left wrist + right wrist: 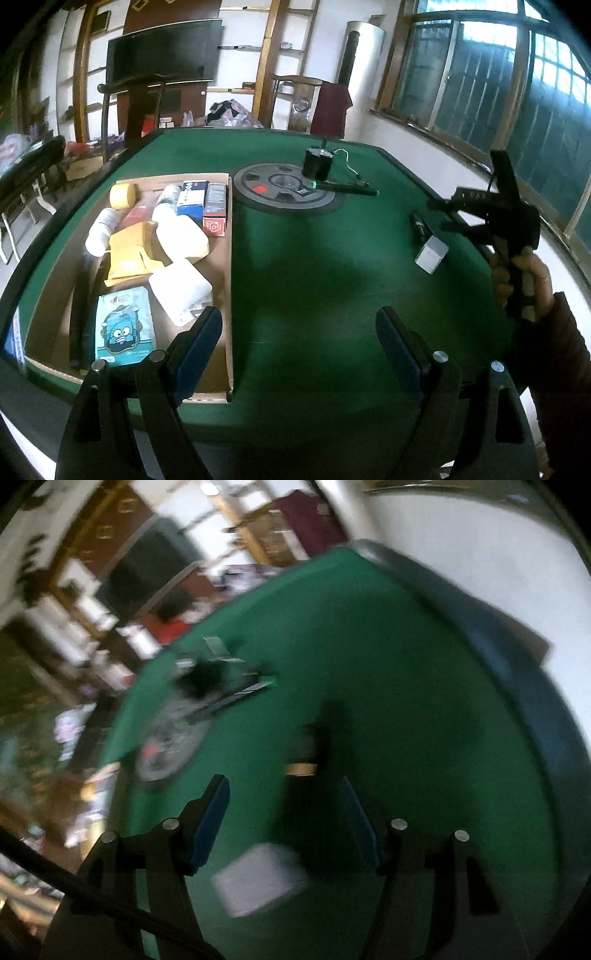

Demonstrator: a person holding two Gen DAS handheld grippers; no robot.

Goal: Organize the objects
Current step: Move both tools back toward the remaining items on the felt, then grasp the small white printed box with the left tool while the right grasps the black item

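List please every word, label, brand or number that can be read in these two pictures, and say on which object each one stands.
None can be read for certain.
Blue cartoon packet in the cardboard box: printing on top, too small.
Red carton: white logo, no legible letters.
Blue and white carton: print too blurred.
Round grey disc: small label, unreadable.
Right wrist view: motion blur, nothing legible.

You worked over matt green felt on the table (314,280); the box (221,280) looked like plain brown cardboard, the sachet (123,326) glossy, and your gripper pads (201,338) dull blue rubber.
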